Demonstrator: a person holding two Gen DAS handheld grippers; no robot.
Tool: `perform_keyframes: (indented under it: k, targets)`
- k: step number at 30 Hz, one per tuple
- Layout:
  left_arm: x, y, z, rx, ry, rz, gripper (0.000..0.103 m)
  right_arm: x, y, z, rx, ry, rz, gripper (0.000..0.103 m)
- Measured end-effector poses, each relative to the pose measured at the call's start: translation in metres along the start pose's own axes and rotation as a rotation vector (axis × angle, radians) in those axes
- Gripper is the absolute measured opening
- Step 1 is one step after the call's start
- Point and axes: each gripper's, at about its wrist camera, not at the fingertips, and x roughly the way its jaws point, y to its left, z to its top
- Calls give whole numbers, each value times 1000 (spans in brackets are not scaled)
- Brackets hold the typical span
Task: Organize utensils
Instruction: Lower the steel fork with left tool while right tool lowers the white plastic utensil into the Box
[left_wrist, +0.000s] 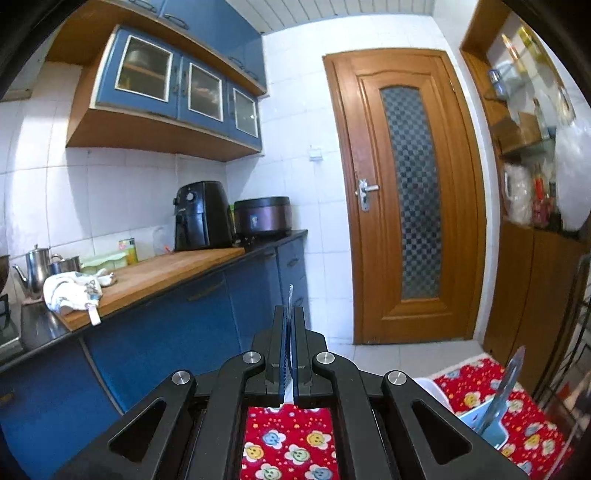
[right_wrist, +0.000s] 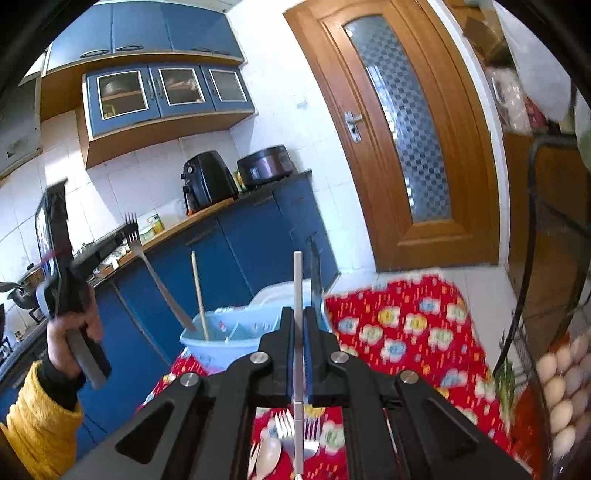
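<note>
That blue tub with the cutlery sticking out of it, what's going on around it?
A person in a yellow sleeve is sorting utensils with a hand-held gripper in each hand. The right gripper is shut on a flat silver utensil handle, raised above the red flowered cloth. The left gripper is shut on something thin; what it is I cannot tell. The blue tub already holds a fork and a wooden stick. More forks and spoons lie on the cloth.
</note>
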Motion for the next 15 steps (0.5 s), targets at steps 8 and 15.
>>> perform_keyframes:
  k: [8, 15]
  targets:
    - [15, -13, -18, 43, 13, 11, 1, 27, 11, 37, -38, -97, -46, 6]
    - [22, -24, -31, 58, 37, -29, 1, 55, 19, 47, -59, -166, -85, 6]
